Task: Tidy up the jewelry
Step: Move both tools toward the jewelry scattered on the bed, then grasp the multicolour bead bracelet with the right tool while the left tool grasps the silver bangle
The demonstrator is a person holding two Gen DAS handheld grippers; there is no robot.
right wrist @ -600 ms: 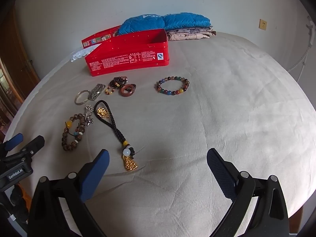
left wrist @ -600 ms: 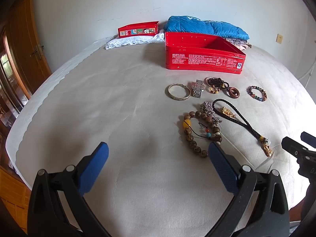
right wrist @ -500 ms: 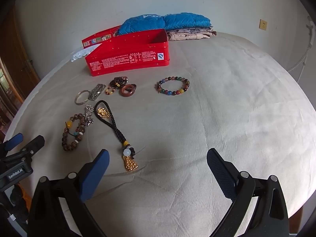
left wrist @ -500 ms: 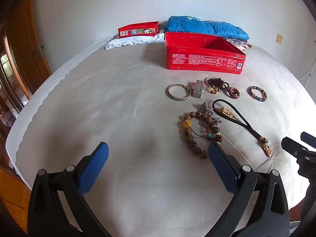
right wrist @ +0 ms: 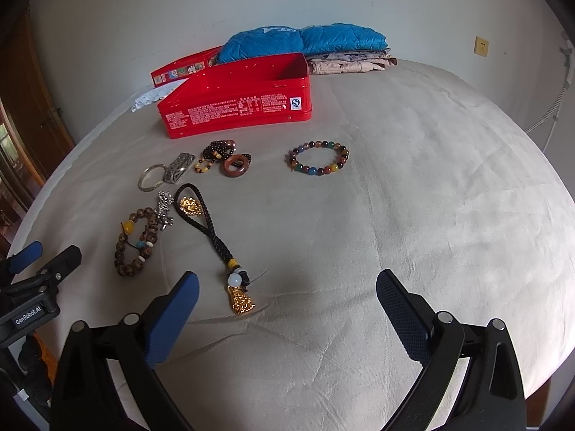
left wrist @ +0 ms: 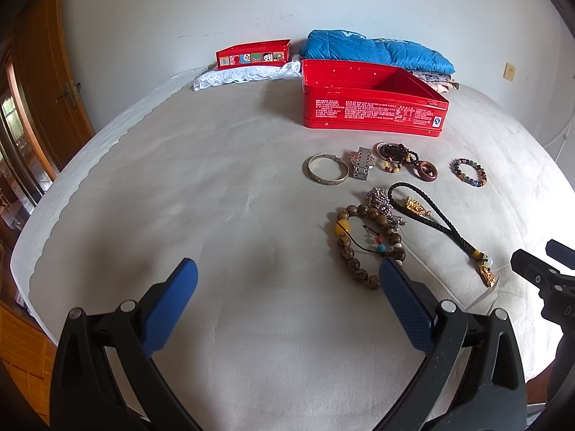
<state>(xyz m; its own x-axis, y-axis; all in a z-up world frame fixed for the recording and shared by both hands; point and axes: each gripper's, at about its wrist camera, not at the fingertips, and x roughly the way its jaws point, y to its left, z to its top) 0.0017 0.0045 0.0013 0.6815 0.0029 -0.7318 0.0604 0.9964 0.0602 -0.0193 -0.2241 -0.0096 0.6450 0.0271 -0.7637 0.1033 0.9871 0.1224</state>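
Note:
Jewelry lies on a beige bed in front of an open red tin box (left wrist: 373,109) (right wrist: 237,107). There is a brown bead bracelet (left wrist: 359,248) (right wrist: 136,240), a black cord with a gold pendant (left wrist: 445,230) (right wrist: 215,230), a silver bangle (left wrist: 327,173) (right wrist: 151,177), a metal watch band (left wrist: 362,163), a dark bead cluster with a wooden ring (left wrist: 406,160) (right wrist: 230,161) and a multicolour bead bracelet (left wrist: 469,172) (right wrist: 320,160). My left gripper (left wrist: 287,287) is open and empty, near the brown beads. My right gripper (right wrist: 287,298) is open and empty, just right of the gold pendant.
The red tin lid (left wrist: 253,54) rests on white lace at the back. Folded blue quilt (left wrist: 377,52) (right wrist: 305,41) and clothes lie behind the box. A wooden door (left wrist: 46,72) stands to the left. The bed edge runs close below both grippers.

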